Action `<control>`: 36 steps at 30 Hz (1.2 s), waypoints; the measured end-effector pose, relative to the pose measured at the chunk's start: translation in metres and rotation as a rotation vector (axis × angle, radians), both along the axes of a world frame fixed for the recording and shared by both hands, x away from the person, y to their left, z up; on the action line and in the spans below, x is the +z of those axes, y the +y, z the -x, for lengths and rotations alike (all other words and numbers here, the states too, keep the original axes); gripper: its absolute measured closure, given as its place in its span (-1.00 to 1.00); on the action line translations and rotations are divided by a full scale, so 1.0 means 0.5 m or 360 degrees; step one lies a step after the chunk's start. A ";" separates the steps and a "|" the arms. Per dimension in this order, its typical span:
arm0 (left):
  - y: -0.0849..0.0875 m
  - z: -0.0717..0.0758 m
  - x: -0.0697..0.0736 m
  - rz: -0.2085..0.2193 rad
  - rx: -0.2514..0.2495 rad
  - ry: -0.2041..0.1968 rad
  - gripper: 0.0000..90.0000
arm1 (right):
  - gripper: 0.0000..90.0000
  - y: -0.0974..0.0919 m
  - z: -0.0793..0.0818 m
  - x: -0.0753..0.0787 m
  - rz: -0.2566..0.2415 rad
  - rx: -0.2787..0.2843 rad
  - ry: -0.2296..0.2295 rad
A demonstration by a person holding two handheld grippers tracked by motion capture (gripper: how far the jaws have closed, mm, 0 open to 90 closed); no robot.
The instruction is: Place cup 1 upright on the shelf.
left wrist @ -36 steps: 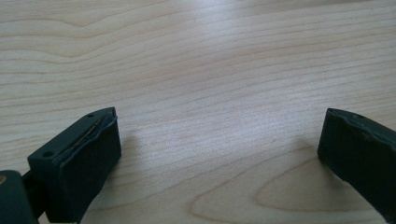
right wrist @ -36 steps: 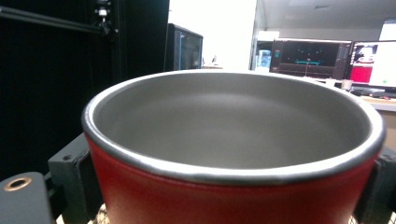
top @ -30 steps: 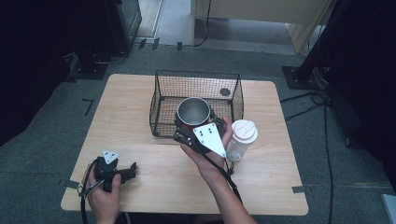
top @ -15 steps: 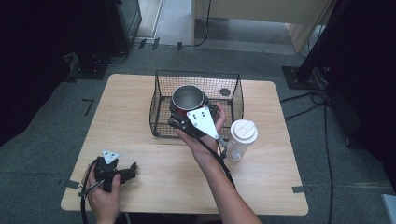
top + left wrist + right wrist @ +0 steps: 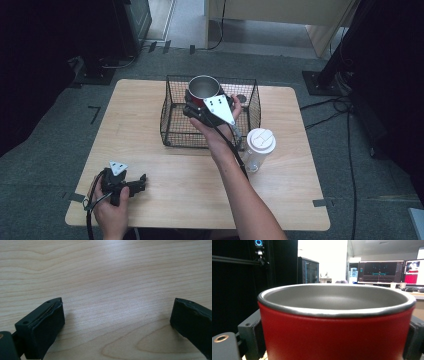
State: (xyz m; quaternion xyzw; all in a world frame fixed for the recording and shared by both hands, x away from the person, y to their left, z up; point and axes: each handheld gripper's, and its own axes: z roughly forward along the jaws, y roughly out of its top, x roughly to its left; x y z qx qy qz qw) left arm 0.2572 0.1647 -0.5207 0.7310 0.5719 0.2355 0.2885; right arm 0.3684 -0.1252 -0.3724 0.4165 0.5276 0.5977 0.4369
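A red mug (image 5: pixel 204 87) with a steel inside and rim hangs over the far part of a black wire basket (image 5: pixel 176 131). My right gripper (image 5: pixel 196 102) is shut on the mug from the near side. In the right gripper view the mug (image 5: pixel 337 335) stands upright, with a black finger (image 5: pixel 249 336) against each side. My left gripper (image 5: pixel 140 182) rests on the wooden table (image 5: pixel 140 120) at the front left, held by a hand. Its jaws stand wide open over bare wood (image 5: pixel 117 290) with nothing between them.
A clear tumbler with a white lid (image 5: pixel 260 145) stands on the table just right of the basket's front corner. A small dark round thing (image 5: pixel 241 98) lies inside the basket at the right. Dark equipment and cables surround the table on the floor.
My right gripper has carried the mug away from the person, from above the basket's front edge to over its far part. The left gripper has stayed put.
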 end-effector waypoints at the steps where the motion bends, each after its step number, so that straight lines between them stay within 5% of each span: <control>1: 0.000 0.000 0.000 0.0000 0.0000 -0.0001 -1.00 | -0.84 0.001 -0.005 -0.001 0.0002 -0.0001 0.0004; 20: 0.000 0.000 0.000 0.0000 -0.0001 0.0003 -1.00 | -0.84 0.022 -0.135 -0.039 0.0028 0.0021 0.0068; 36: 0.000 0.000 0.000 -0.0002 -0.0003 0.0003 -1.00 | -0.84 0.006 -0.211 -0.102 0.0024 -0.0003 0.0282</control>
